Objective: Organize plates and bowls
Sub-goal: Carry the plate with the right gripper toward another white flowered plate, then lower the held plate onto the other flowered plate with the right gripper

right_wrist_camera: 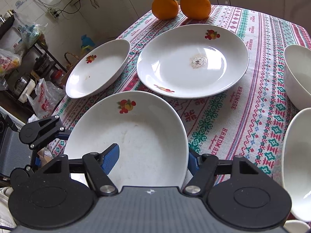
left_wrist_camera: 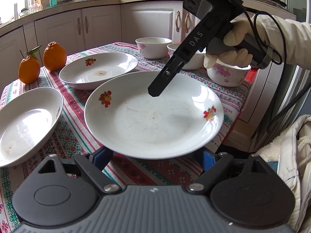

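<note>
A white plate with fruit prints [left_wrist_camera: 155, 116] is nearest on the patterned tablecloth; it fills the lower right wrist view [right_wrist_camera: 136, 136]. My left gripper [left_wrist_camera: 155, 161] is open, its blue pads under the plate's near rim. My right gripper [right_wrist_camera: 153, 157] is open and straddles the plate's rim, one blue pad [right_wrist_camera: 111, 158] inside the plate; it shows above the plate in the left wrist view [left_wrist_camera: 155, 91]. Two more fruit-print plates [left_wrist_camera: 97, 69] [left_wrist_camera: 27, 124] lie beyond, also seen from the right [right_wrist_camera: 192, 60] [right_wrist_camera: 99, 68]. Three flowered bowls [left_wrist_camera: 153, 46] [left_wrist_camera: 186, 58] [left_wrist_camera: 229, 71] stand at the far right.
Two oranges [left_wrist_camera: 29, 69] [left_wrist_camera: 54, 56] sit at the table's far left corner, also in the right wrist view [right_wrist_camera: 165, 4] [right_wrist_camera: 195, 3]. White kitchen cabinets [left_wrist_camera: 97, 27] stand behind. A cluttered shelf [right_wrist_camera: 23, 58] is beside the table.
</note>
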